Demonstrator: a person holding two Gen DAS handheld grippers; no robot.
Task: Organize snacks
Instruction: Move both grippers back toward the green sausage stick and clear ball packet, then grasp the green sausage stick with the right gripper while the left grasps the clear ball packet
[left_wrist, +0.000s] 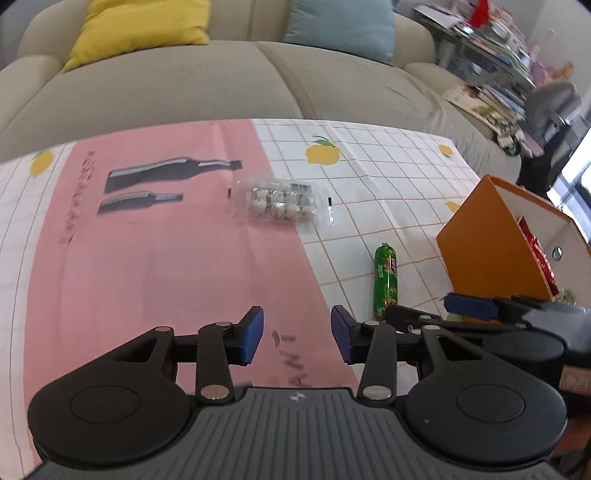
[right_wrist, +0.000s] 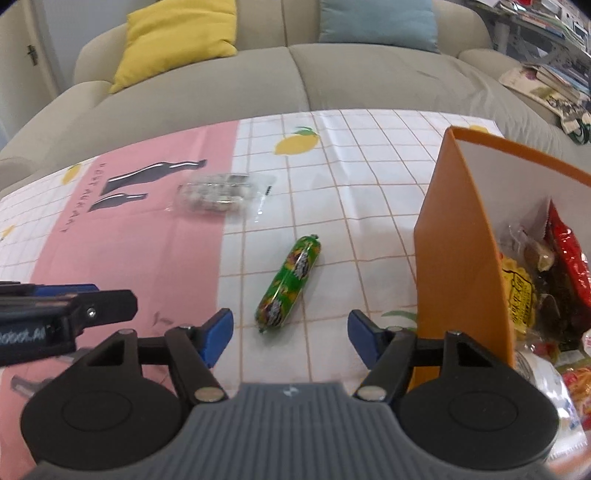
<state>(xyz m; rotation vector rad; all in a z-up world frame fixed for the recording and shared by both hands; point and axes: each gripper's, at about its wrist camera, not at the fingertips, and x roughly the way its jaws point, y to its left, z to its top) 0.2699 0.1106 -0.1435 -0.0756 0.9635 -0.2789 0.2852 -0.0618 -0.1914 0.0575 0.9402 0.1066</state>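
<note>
My left gripper (left_wrist: 297, 338) hangs above the pink part of the tablecloth (left_wrist: 166, 258), its 2 blue pads set a narrow gap apart with nothing between them. My right gripper (right_wrist: 290, 338) hovers over the white checked part of the same cloth, its pads spread wider, and they hold nothing either.

The green sausage (right_wrist: 290, 282) lies flat on the white squares just ahead of my right gripper, a little to the left of the line between its pads and not touching them. In the left wrist view it lies to the right of my left gripper, its near end hidden behind the tip of my right one.

A clear bag of small wrapped sweets (left_wrist: 280, 201) rests farther back, across the edge where the pink meets the white, well apart from both grippers and from the sausage.

The orange box (right_wrist: 458, 258) stands open on the right side of the cloth, close beside my right gripper. Inside it are a red packet (right_wrist: 569, 266), a yellow packet (right_wrist: 519, 295) and other wrapped snacks, crowded together.

Behind the table is a beige sofa (right_wrist: 332, 77) with 1 yellow cushion (right_wrist: 177, 37) and 1 blue cushion (right_wrist: 376, 22).
</note>
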